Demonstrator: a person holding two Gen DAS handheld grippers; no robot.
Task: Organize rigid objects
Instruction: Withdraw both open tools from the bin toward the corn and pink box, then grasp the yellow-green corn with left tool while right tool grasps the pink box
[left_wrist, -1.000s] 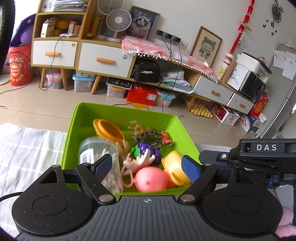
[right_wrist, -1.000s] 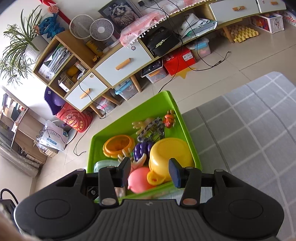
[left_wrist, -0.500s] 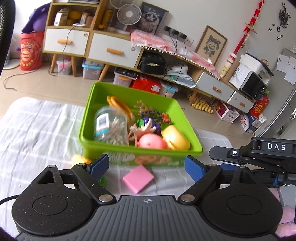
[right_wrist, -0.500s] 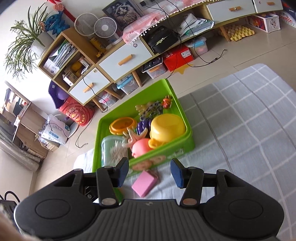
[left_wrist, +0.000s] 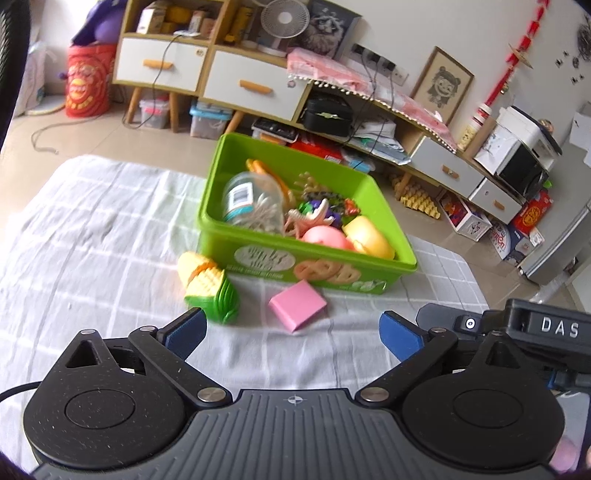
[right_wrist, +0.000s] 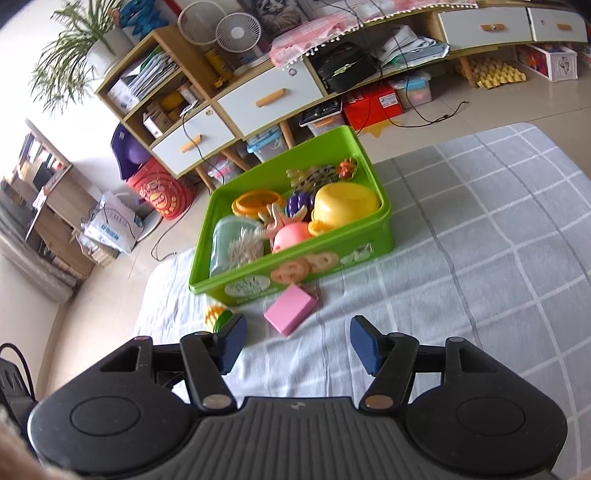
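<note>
A green bin (left_wrist: 354, 184) (right_wrist: 384, 236) stands on the checked cloth, holding a jar of cotton swabs (left_wrist: 255, 206), a yellow bowl (right_wrist: 345, 201), a pink ball (left_wrist: 327, 236) and several small toys. In front of it lie a pink block (left_wrist: 297, 304) (right_wrist: 291, 308) and a toy corn cob (left_wrist: 208, 282) (right_wrist: 218, 317). My left gripper (left_wrist: 291, 334) is open and empty, just short of the block. My right gripper (right_wrist: 297, 345) is open and empty, close behind the block, with the corn by its left finger.
The cloth-covered table (left_wrist: 92, 236) ends just behind the bin. Beyond it is tiled floor, a low cabinet with drawers (left_wrist: 255, 88), fans, storage boxes and a red bucket (left_wrist: 86, 86). The right gripper's body (left_wrist: 535, 328) shows at the left wrist view's right edge.
Both grippers have pulled back from over the bin toward the near side. The pink block and corn cob in front of the bin have come into view. Both jaws stay open.
</note>
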